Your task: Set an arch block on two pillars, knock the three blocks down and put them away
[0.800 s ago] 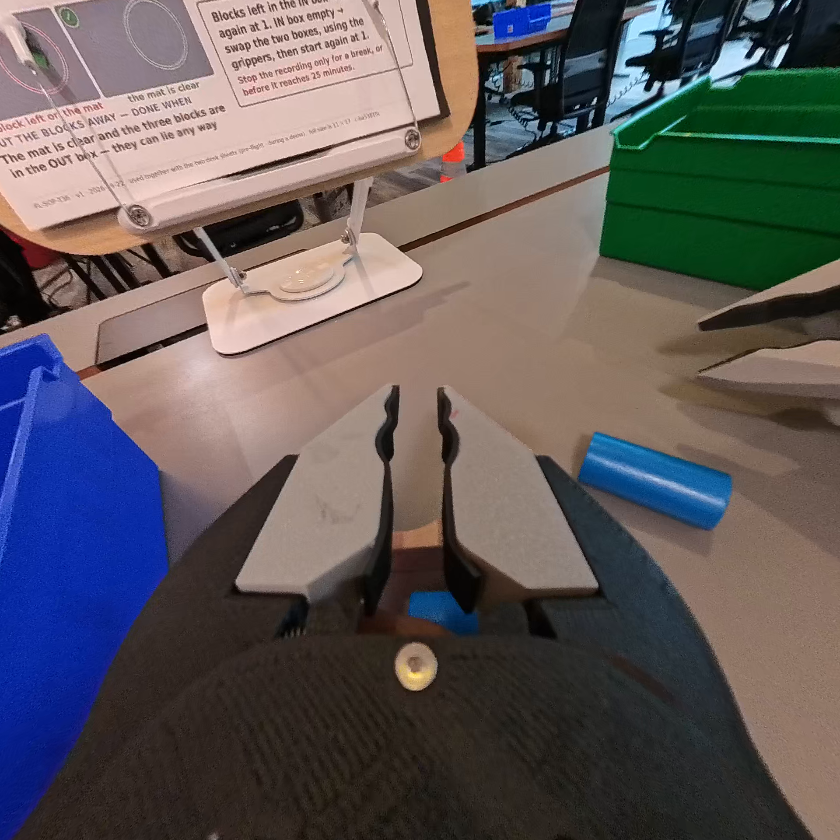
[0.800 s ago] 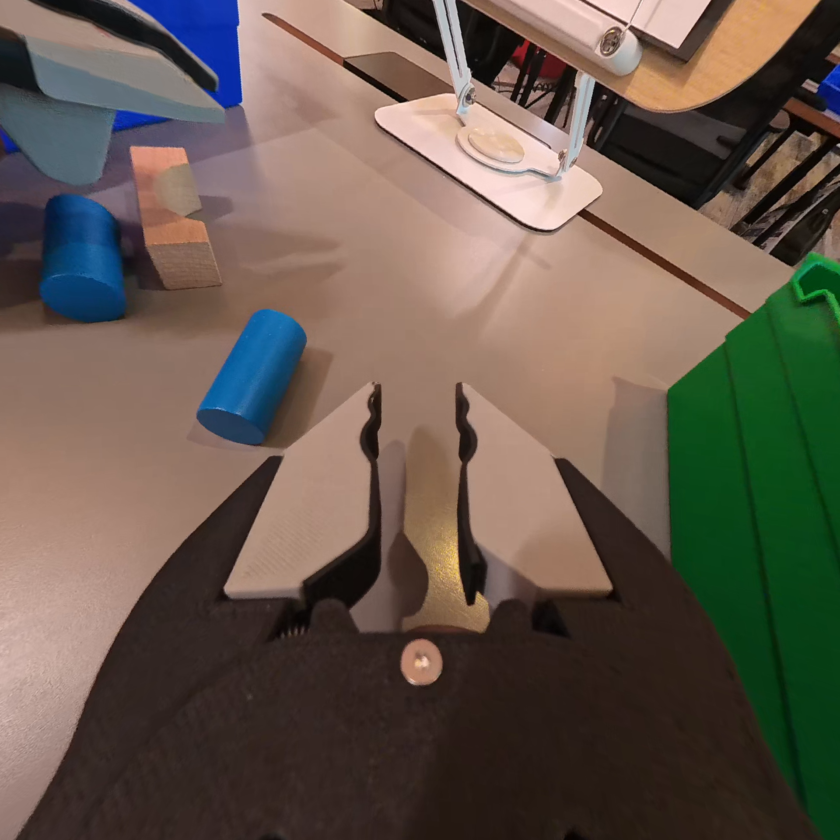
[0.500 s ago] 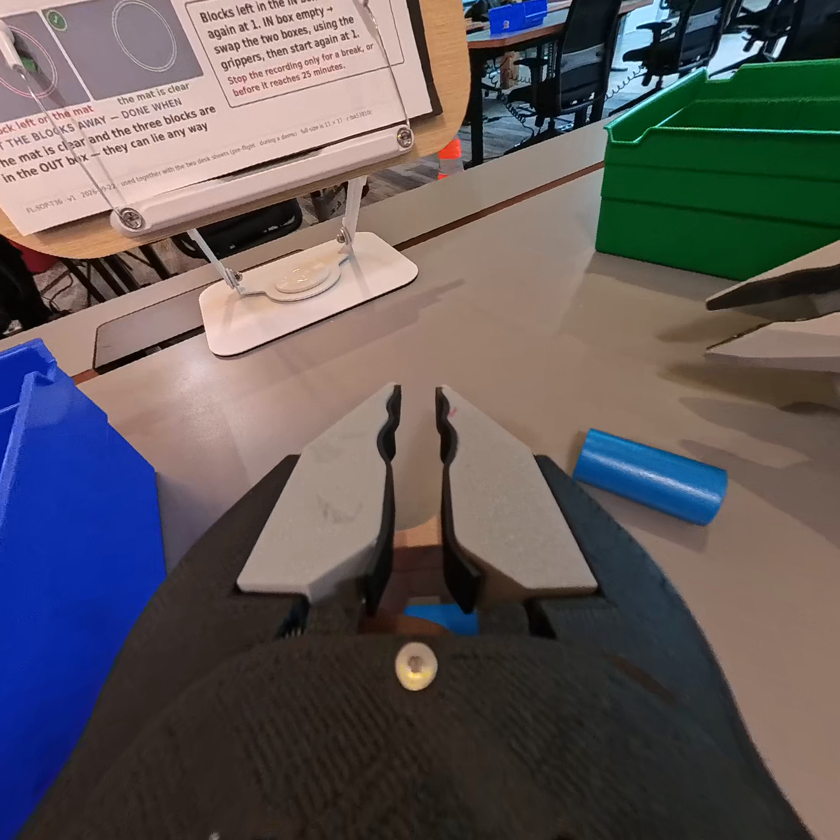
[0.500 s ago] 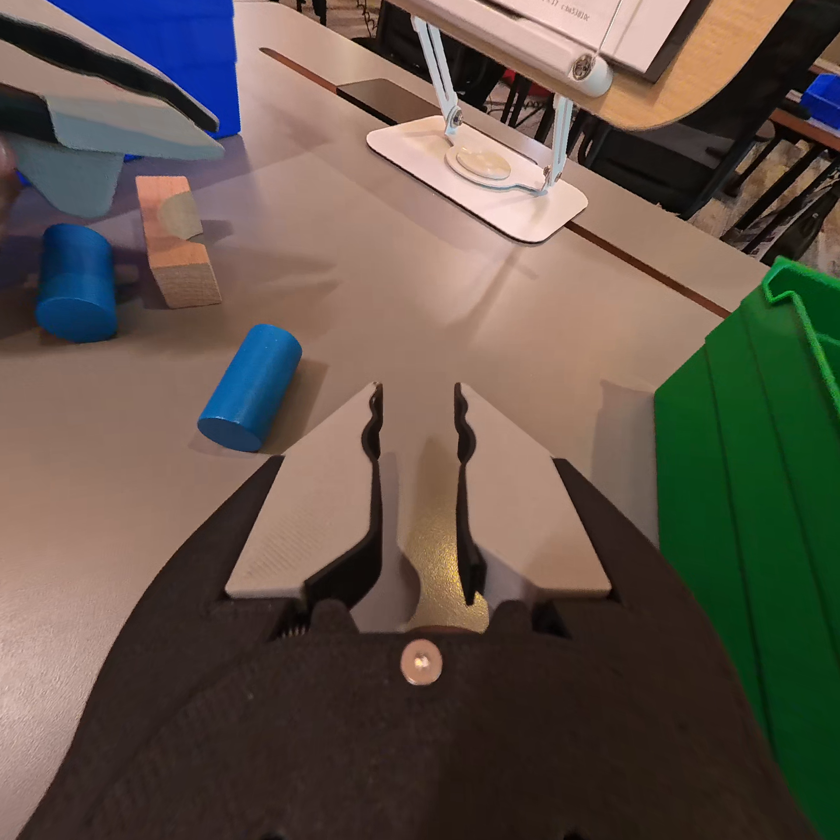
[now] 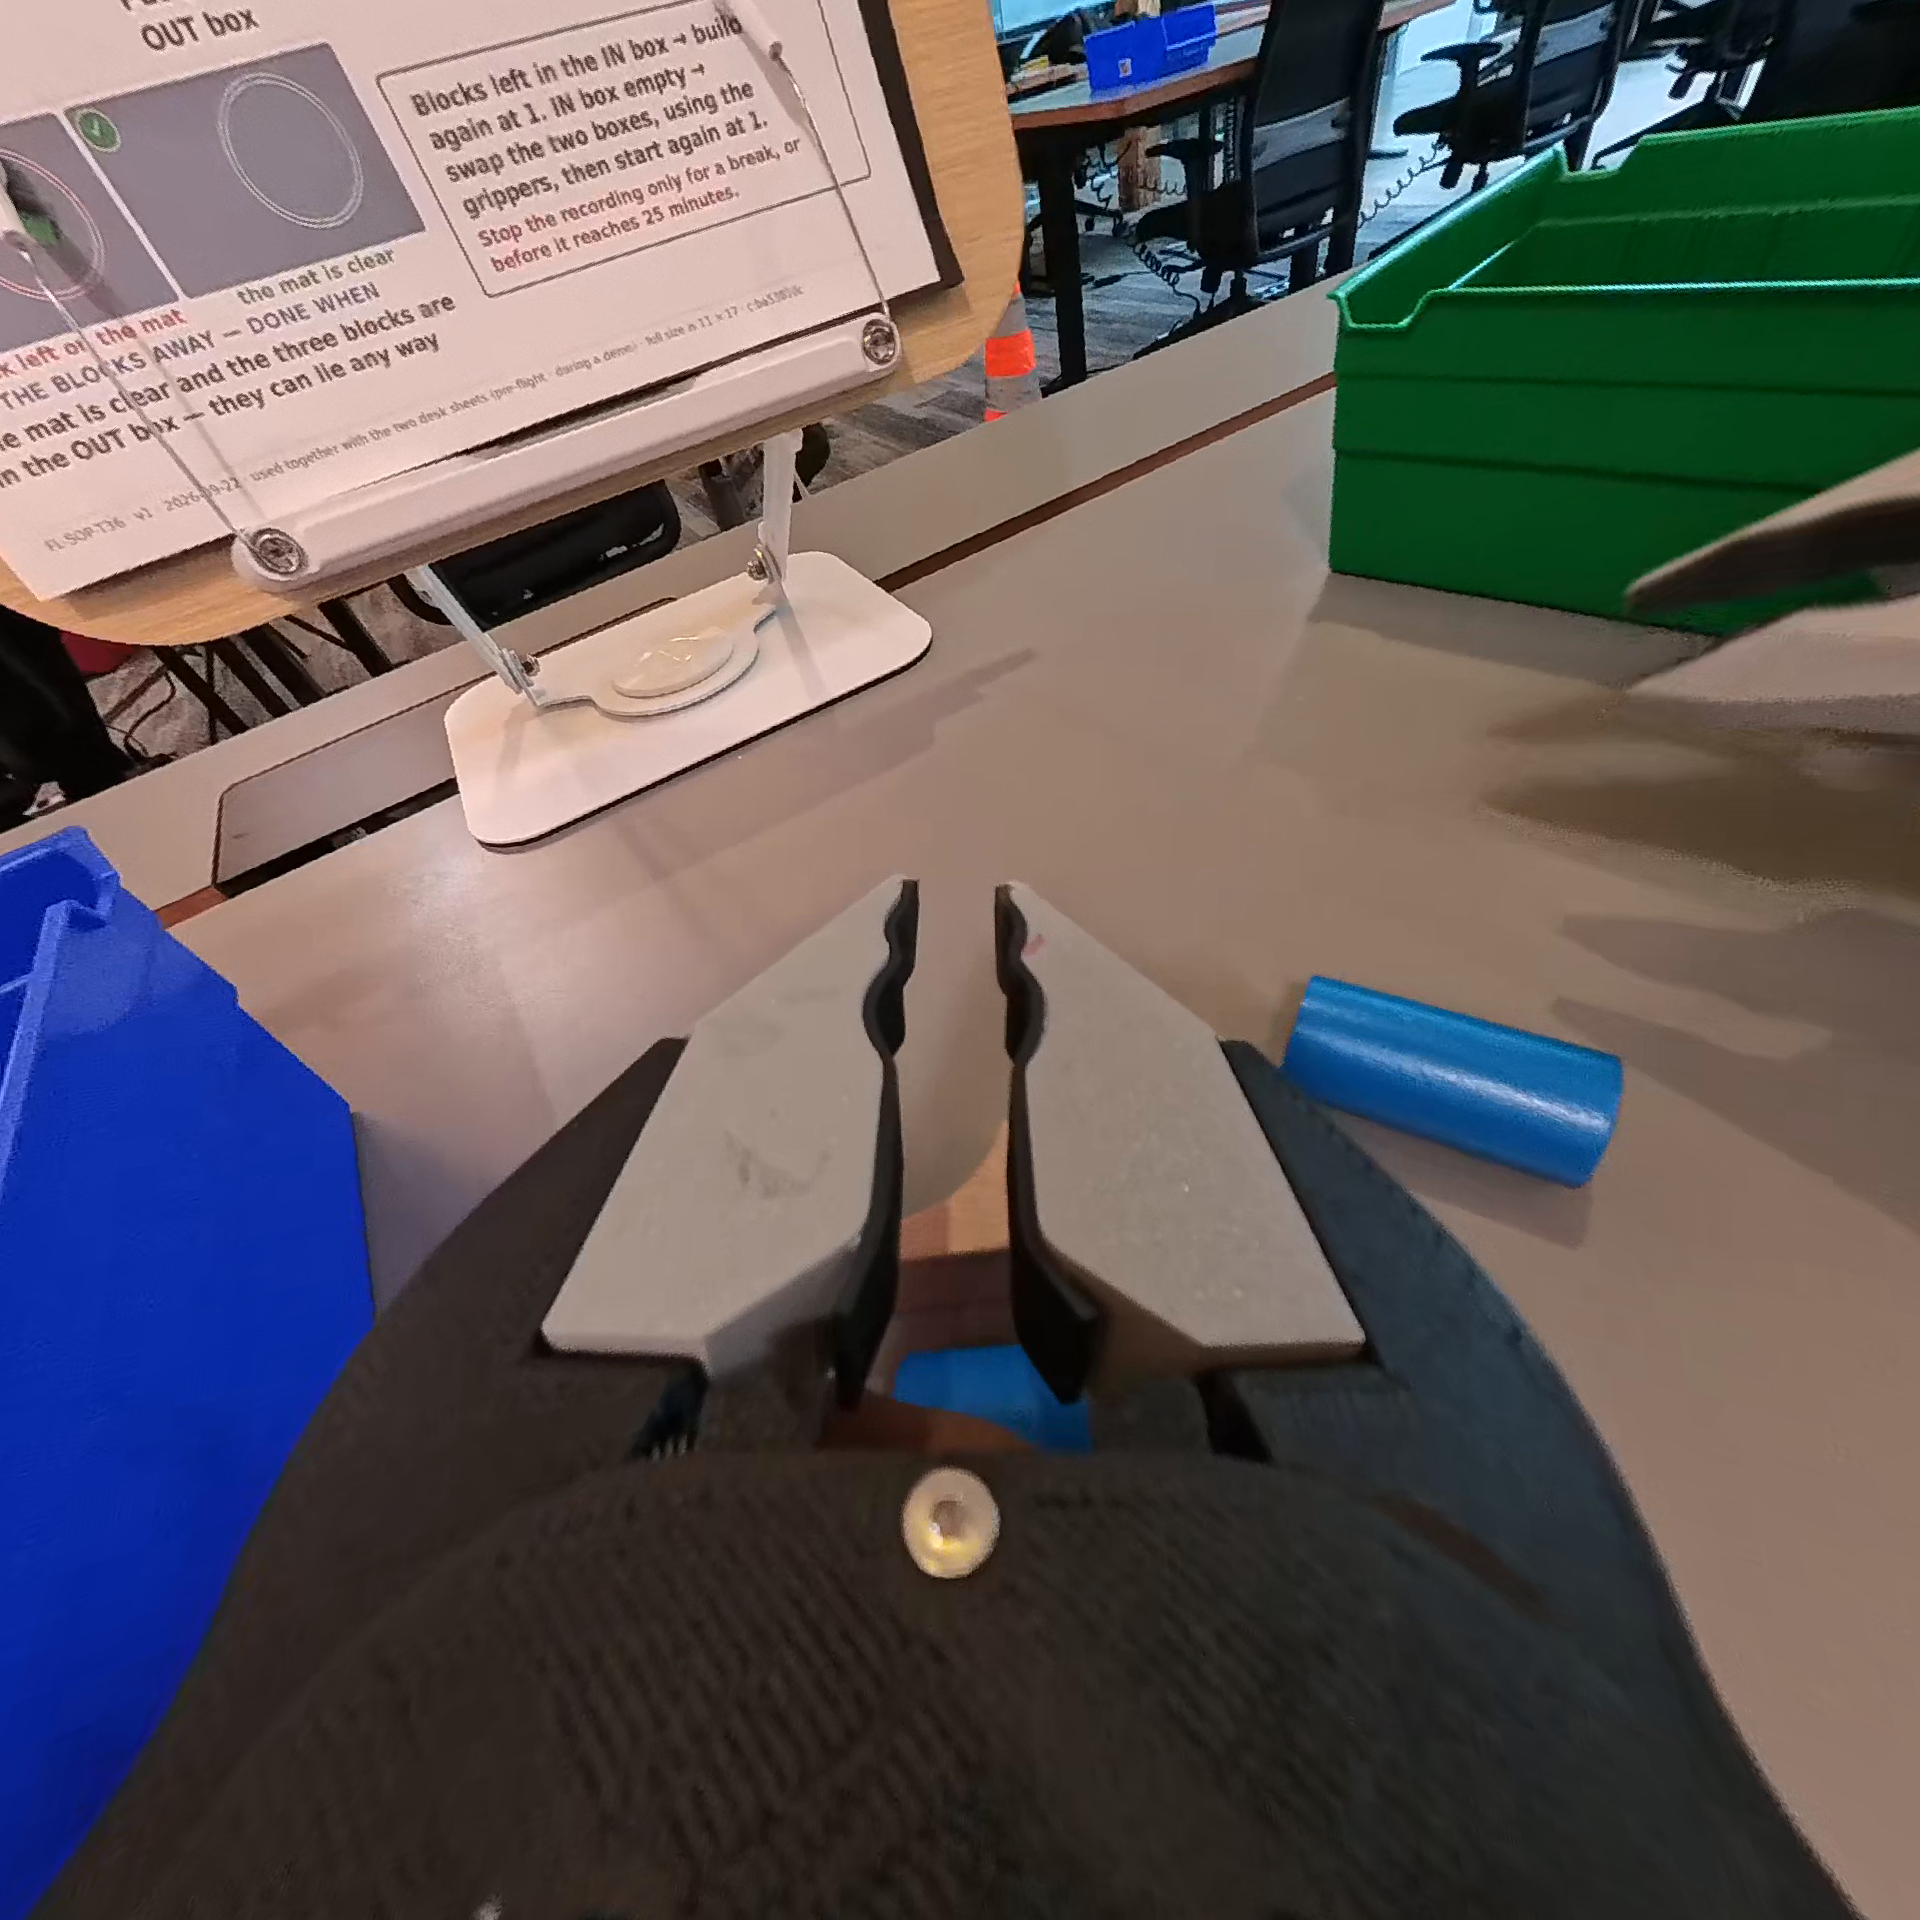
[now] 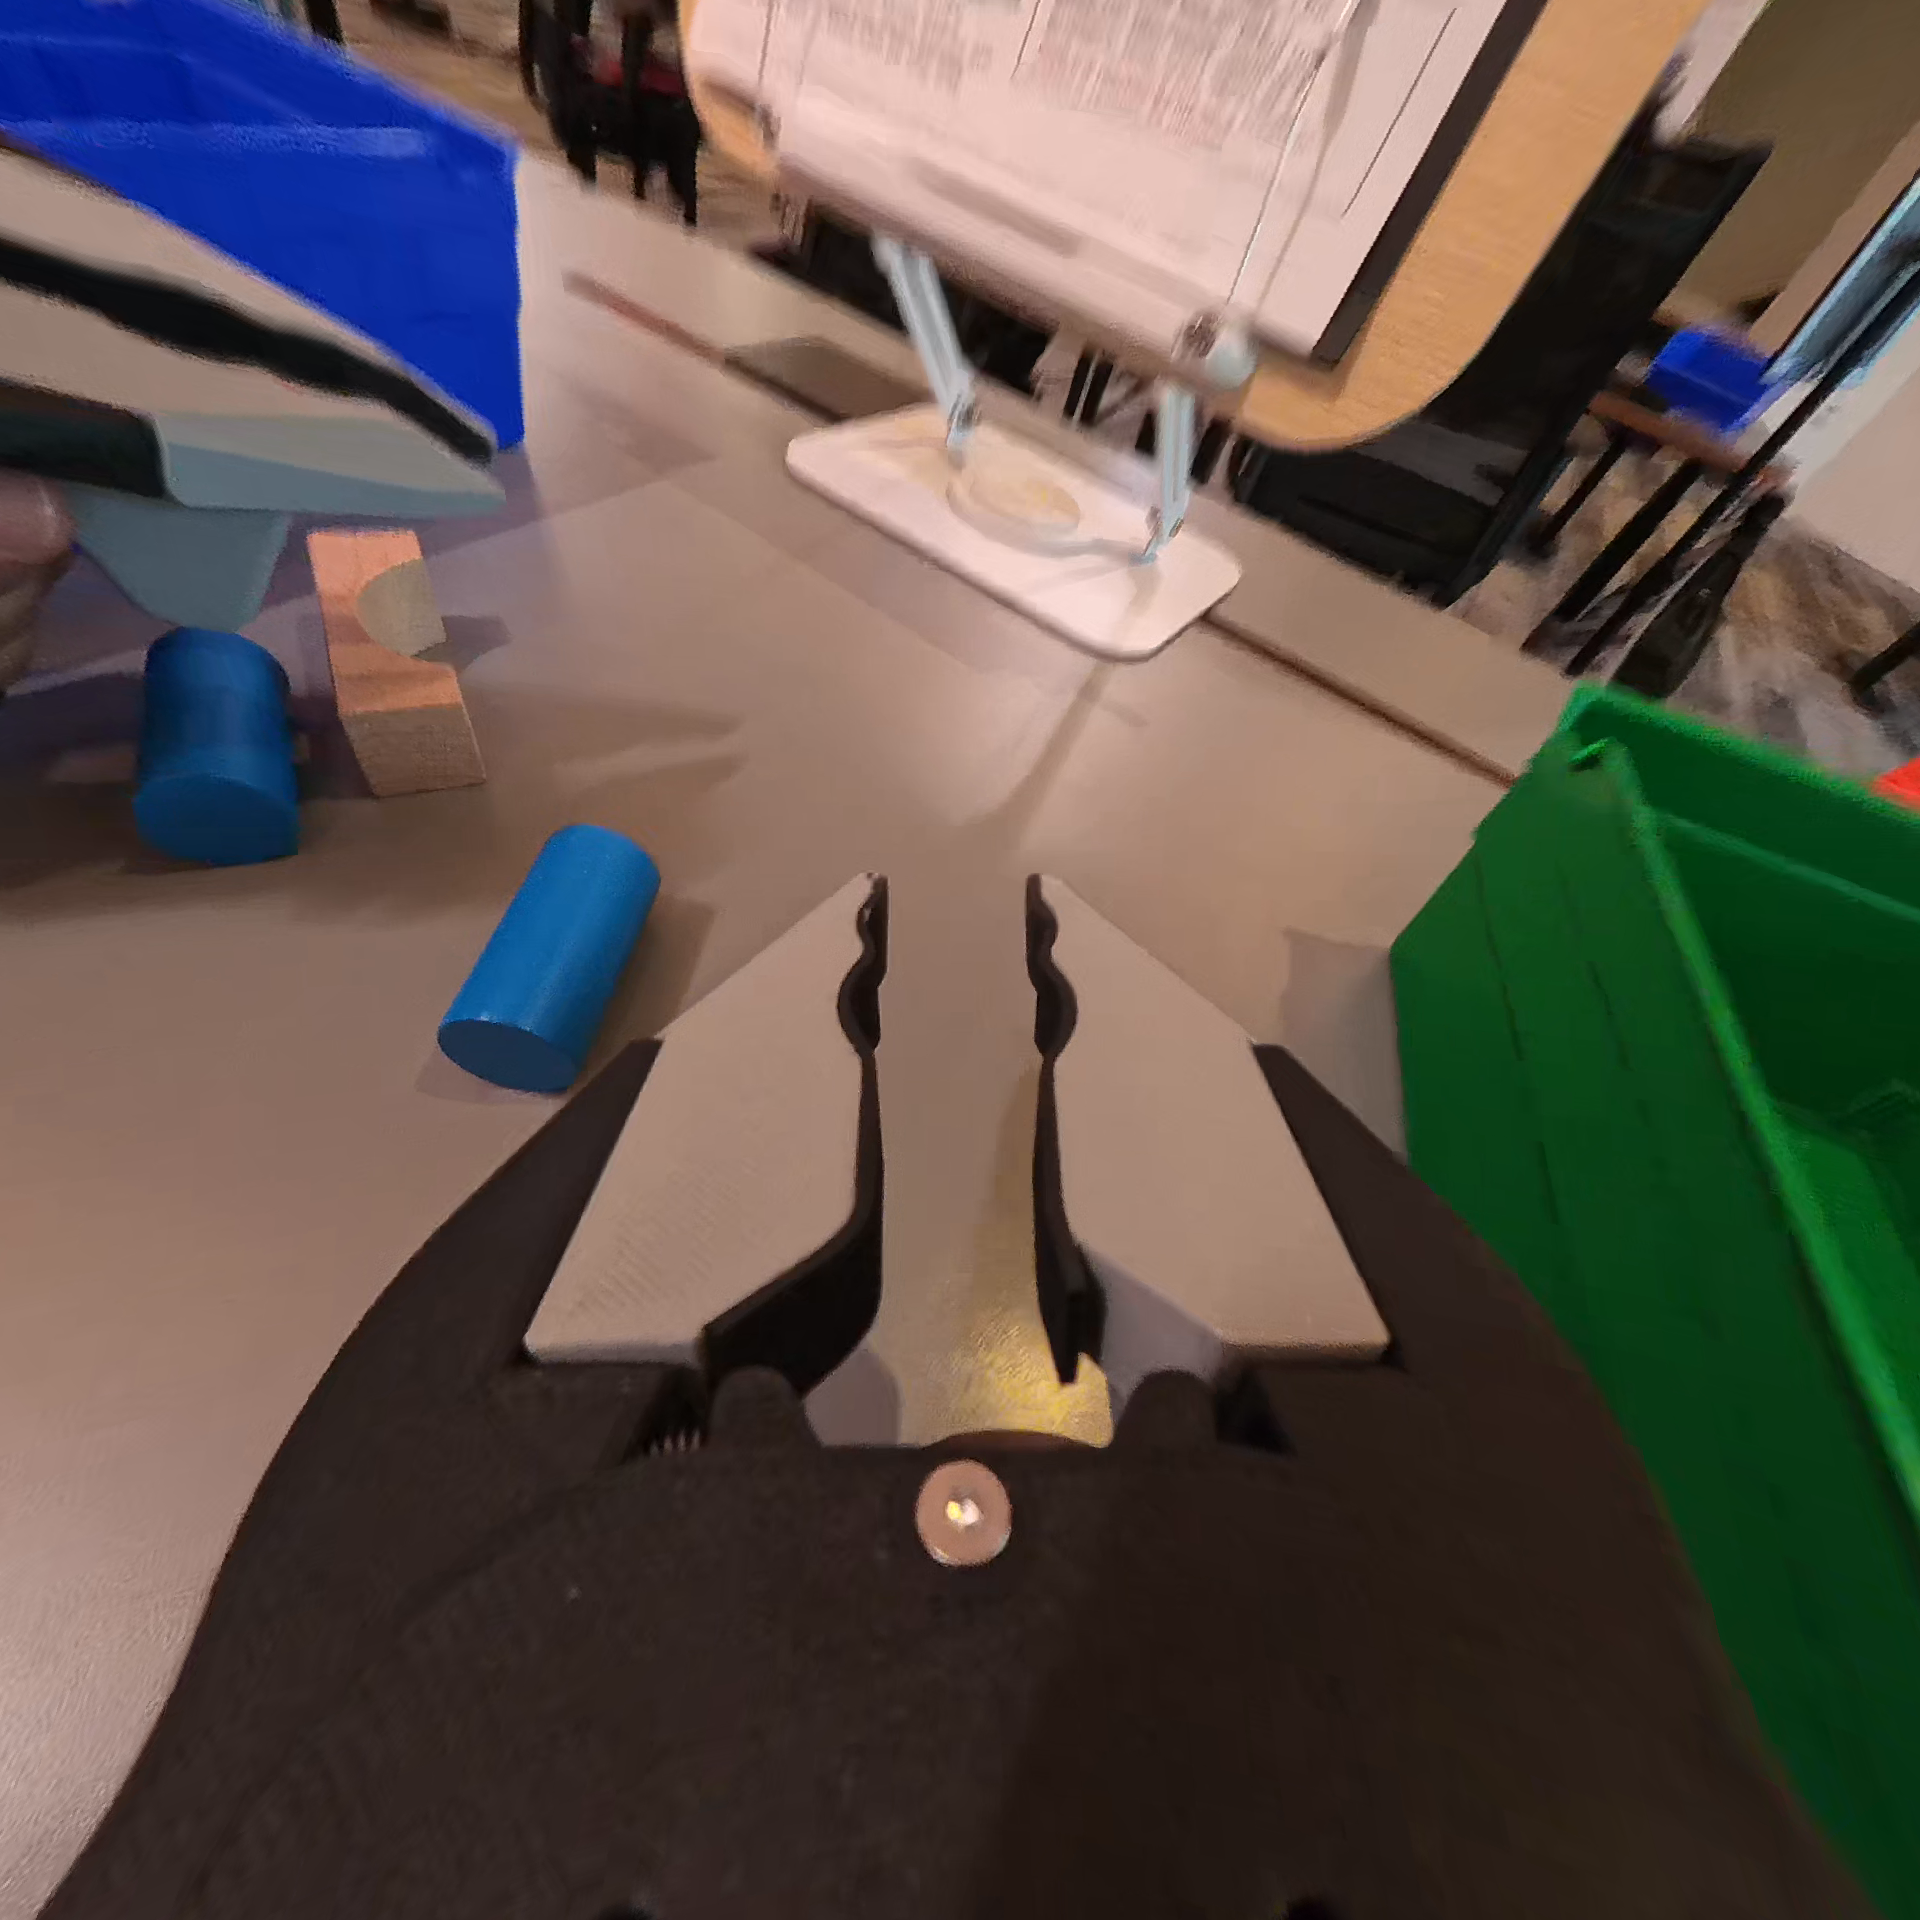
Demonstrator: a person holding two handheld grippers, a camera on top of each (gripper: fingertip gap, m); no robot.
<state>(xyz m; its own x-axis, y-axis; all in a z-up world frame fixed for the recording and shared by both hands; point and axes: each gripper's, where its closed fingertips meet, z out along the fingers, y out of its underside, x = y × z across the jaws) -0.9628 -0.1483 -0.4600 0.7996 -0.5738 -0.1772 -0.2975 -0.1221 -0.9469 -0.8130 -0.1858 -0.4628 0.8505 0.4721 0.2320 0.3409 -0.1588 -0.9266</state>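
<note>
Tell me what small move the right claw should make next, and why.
Probably swing the right claw left and down over the nearest blue cylinder. All three blocks already lie toppled on the table, this cylinder lies just left of the claw's empty, parted fingers, and the green bin sits close on its right. The left claw hangs over the other two blocks.
</note>
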